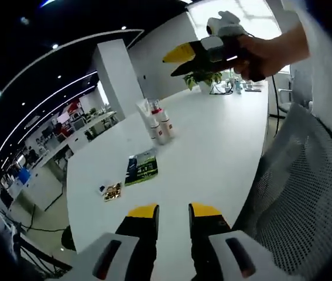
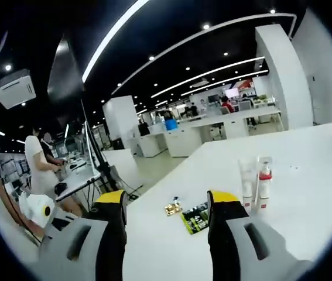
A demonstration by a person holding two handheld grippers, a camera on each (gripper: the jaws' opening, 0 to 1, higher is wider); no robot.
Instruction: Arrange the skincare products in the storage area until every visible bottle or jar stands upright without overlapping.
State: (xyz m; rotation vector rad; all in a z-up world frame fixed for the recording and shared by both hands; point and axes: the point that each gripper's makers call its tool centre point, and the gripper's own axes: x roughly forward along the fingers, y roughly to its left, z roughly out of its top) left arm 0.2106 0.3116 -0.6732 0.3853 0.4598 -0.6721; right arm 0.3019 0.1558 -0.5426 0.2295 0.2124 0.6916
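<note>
Several white skincare bottles (image 1: pixel 159 125) with red caps stand upright in a tight cluster near the middle of the white table (image 1: pixel 218 146), a white tube (image 1: pixel 144 109) just behind them. In the right gripper view the tube (image 2: pixel 247 182) and a red-capped bottle (image 2: pixel 263 182) stand side by side, right of my jaws. My left gripper (image 1: pixel 173 212) hovers over the table's near edge, open by a narrow gap and holding nothing. My right gripper (image 2: pixel 168 202) is open wide and holds nothing, well short of the bottles. A hand holds it high above the table, where it shows as the right gripper (image 1: pixel 183 60).
A green flat packet (image 1: pixel 141 167) (image 2: pixel 196 218) and a small patterned packet (image 1: pixel 113 191) (image 2: pixel 173 208) lie on the table nearer than the bottles. A grey mesh chair (image 1: pixel 306 193) stands at the right. A potted plant (image 1: pixel 204 79) sits at the far end. People (image 2: pixel 37 164) stand by desks beyond.
</note>
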